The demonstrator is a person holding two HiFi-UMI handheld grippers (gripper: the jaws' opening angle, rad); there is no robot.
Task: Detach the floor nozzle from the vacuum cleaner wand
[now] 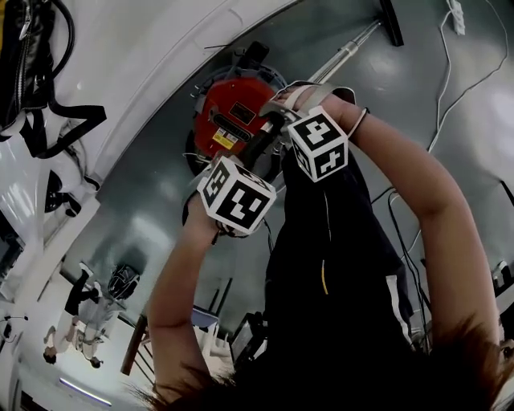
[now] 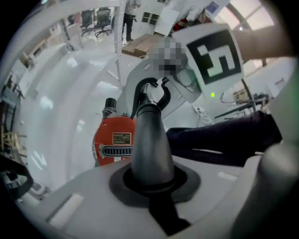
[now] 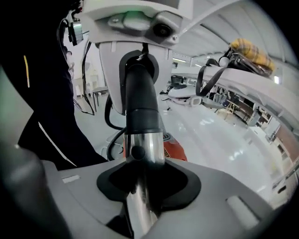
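The red canister vacuum [image 1: 229,116] stands on the grey floor below me. Its chrome wand [image 1: 341,56] runs away to the upper right and ends at the black floor nozzle [image 1: 391,20], which is still joined to it. My left gripper [image 2: 152,179] is shut on the black tapered hose handle [image 2: 149,140], pointing steeply down. My right gripper [image 3: 145,186] is shut on the chrome wand tube [image 3: 142,158], just below its black sleeve [image 3: 140,102]. In the head view both marker cubes sit close together over the handle, and the jaws are hidden under them.
A white curved table edge [image 1: 161,72] with a black bag and straps [image 1: 32,72] lies to the left. Cables [image 1: 450,104] and a power strip [image 1: 458,16] trail over the floor at the right. My dark trousers [image 1: 337,265] fill the lower middle.
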